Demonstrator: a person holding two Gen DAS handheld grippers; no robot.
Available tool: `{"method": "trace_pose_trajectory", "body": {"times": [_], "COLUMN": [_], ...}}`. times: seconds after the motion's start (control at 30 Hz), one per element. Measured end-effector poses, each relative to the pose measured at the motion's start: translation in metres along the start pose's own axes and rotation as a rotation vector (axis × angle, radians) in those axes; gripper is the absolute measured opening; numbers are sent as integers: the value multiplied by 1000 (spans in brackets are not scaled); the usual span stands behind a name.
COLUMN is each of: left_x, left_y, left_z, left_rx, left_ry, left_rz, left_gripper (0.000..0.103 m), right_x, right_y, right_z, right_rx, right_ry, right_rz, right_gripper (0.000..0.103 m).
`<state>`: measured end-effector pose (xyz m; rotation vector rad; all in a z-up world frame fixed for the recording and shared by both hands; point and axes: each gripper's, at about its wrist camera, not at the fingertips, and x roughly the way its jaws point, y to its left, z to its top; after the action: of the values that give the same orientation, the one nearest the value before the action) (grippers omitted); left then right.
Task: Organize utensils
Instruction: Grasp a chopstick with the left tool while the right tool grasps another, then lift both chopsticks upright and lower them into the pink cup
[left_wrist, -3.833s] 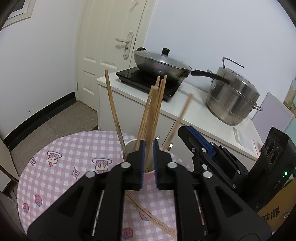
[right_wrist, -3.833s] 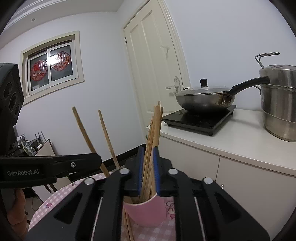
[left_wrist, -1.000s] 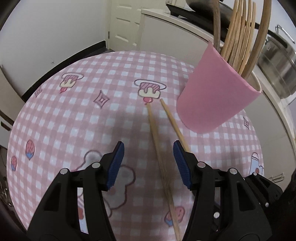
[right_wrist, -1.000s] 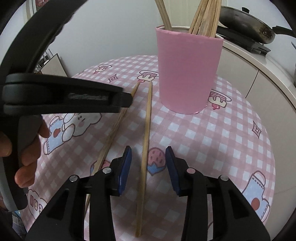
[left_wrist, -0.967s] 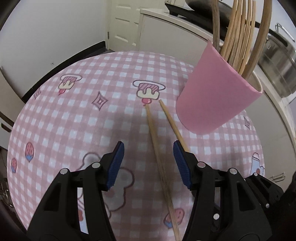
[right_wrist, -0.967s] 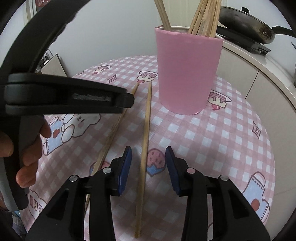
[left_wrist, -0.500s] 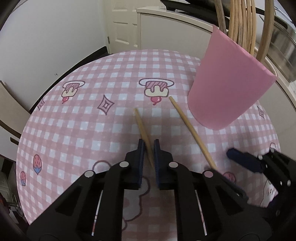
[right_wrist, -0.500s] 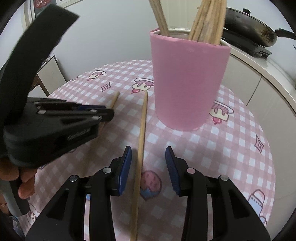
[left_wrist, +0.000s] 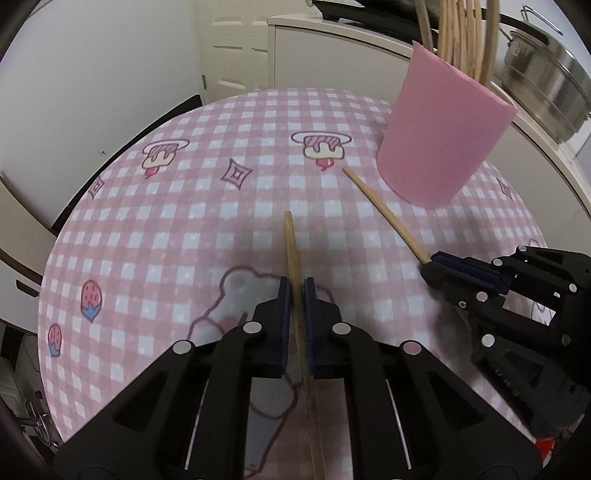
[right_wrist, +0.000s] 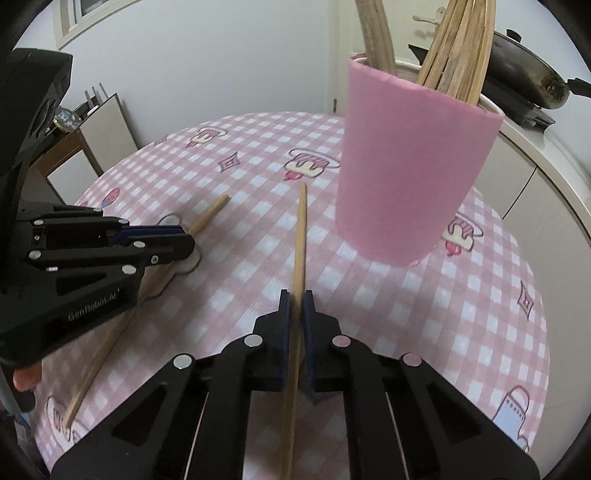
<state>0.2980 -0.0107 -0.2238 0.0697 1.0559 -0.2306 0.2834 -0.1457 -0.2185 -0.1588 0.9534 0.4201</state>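
A pink cup (left_wrist: 443, 136) (right_wrist: 410, 170) full of wooden chopsticks (right_wrist: 454, 48) stands on the round pink checked table (left_wrist: 166, 206). My left gripper (left_wrist: 294, 291) is shut on one loose chopstick (left_wrist: 290, 243), which points ahead over the cloth. My right gripper (right_wrist: 294, 299) is shut on the other loose chopstick (right_wrist: 301, 229), whose tip lies near the cup's base. Each gripper shows in the other's view: the right gripper (left_wrist: 439, 260) at right, the left gripper (right_wrist: 181, 236) at left.
A white counter (left_wrist: 351, 40) behind the table carries a steel pot (left_wrist: 546, 85) and a frying pan (right_wrist: 524, 81) on a cooktop. A door is at the back and low furniture (right_wrist: 99, 125) stands to the left.
Both grippers were open above the two loose chopsticks a second ago. The left closed on its chopstick first, then the right closed on the other. Both chopsticks have moved apart.
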Motion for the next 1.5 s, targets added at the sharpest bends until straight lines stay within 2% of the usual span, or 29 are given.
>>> {"method": "trace_pose_trajectory", "body": {"times": [0.13,0.2,0.3,0.47,0.57,0.8,0.87,0.93,1.0,1.2,1.5], "left_x": [-10,-15,-21,-21,-20,-10,-8,-8,-10,-41,-115], "left_y": [4,6,9,13,15,11,9,7,6,-2,-12], "left_z": [-12,-18,-25,-24,-21,-12,-11,-11,-9,1,19], "left_rx": [8,12,10,-24,-28,1,14,24,22,26,13], "left_ry": [4,6,9,22,31,30,26,24,17,-63,-232], "left_rz": [-14,-24,-30,-59,-63,-38,-26,-16,-21,-40,-111], "left_gripper": [7,7,7,8,8,8,8,7,7,6,6], "right_x": [-11,-17,-23,-14,-5,10,13,14,14,-14,-99], "right_y": [8,15,27,32,35,41,42,45,44,38,22], "right_z": [-12,-18,-23,-14,-5,13,16,19,19,23,38], "right_rx": [-19,-41,-88,-67,-60,-95,-110,-126,-127,-78,-6], "right_ry": [35,80,123,103,85,73,77,83,85,13,-188], "right_rz": [26,52,48,31,37,10,2,-4,-6,25,42], "right_gripper": [5,5,5,7,13,13,13,6,4,4,4]}}
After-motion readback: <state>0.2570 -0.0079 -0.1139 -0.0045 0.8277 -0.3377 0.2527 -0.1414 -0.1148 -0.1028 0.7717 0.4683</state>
